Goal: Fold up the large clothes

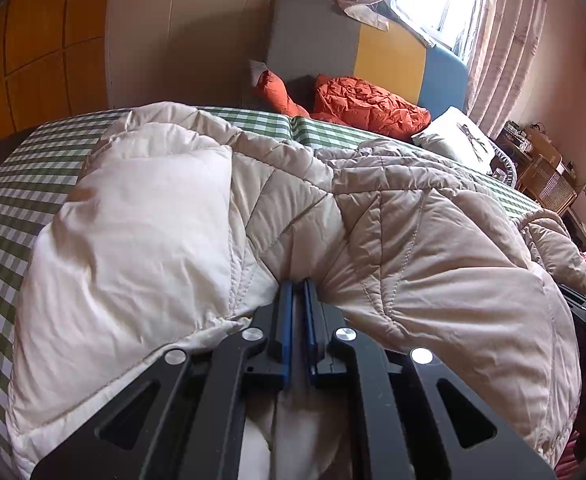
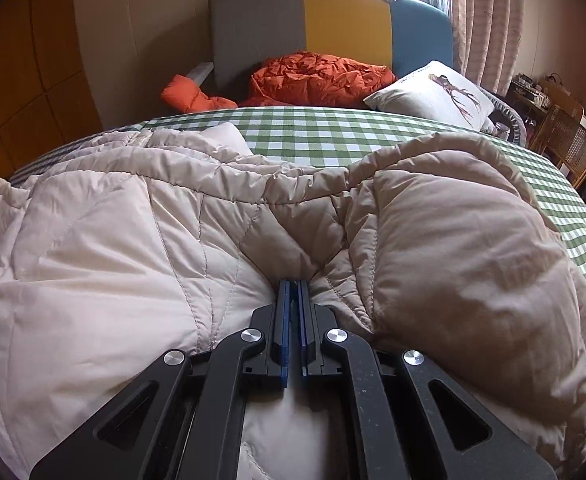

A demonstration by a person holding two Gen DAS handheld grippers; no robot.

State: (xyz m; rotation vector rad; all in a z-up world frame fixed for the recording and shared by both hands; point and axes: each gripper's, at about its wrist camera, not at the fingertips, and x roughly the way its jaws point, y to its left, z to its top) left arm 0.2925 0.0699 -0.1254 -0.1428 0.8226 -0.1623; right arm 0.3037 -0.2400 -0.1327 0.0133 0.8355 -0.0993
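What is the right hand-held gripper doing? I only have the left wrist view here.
Observer: The right hand-held gripper is shut on a pinch of the beige quilted coat.
Operator: Is the bedsheet visible past the coat on that side?
Observer: Yes, a wide bare stretch of green checked sheet lies beyond the coat's far edge.
Operator: And my pillow, anything printed on it? It is tiny here.
Observer: The white pillow carries a slender brown figure print and leans near the blue end of the headboard.
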